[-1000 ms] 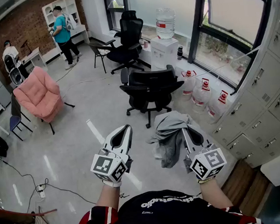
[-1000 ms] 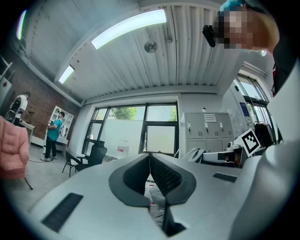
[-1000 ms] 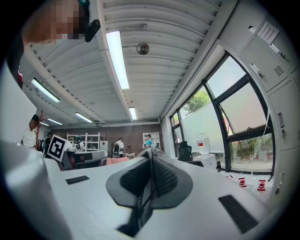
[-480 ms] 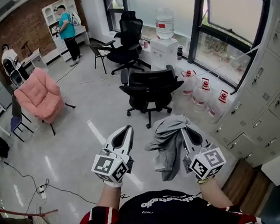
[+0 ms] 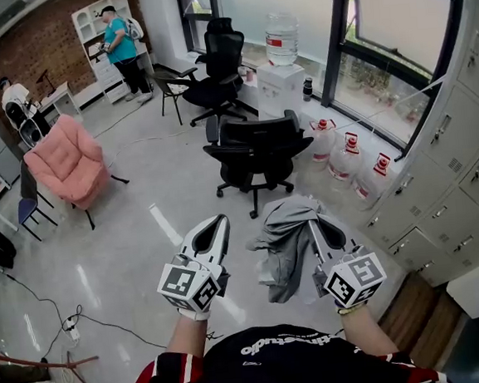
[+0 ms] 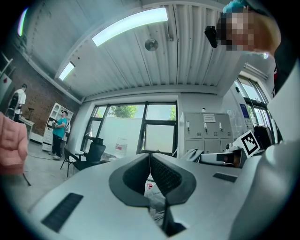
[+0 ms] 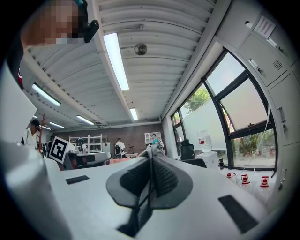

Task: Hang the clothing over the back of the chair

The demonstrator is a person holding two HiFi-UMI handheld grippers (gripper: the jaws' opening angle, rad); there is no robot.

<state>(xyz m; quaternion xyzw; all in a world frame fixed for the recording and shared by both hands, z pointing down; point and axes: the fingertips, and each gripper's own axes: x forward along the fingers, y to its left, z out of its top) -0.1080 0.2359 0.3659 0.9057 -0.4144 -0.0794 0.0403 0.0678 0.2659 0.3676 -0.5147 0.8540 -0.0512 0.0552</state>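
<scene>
Right gripper (image 5: 311,223): jaws pinching grey clothing (image 5: 282,239). Left gripper (image 5: 216,223): jaws pressed together, empty. Risk: single-point hold; clothing may drape lopsided and slide off chair (image 5: 256,147) back.

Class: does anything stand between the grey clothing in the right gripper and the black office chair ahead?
Nothing visible does. The grey clothing hangs from the right gripper, and only bare floor lies between it and the black office chair. The water jugs stand to the chair's right, off that line.

Right gripper (image 5: 312,224) tips under grey clothing (image 5: 282,245); lockers (image 5: 463,177) cut off at right edge
</scene>
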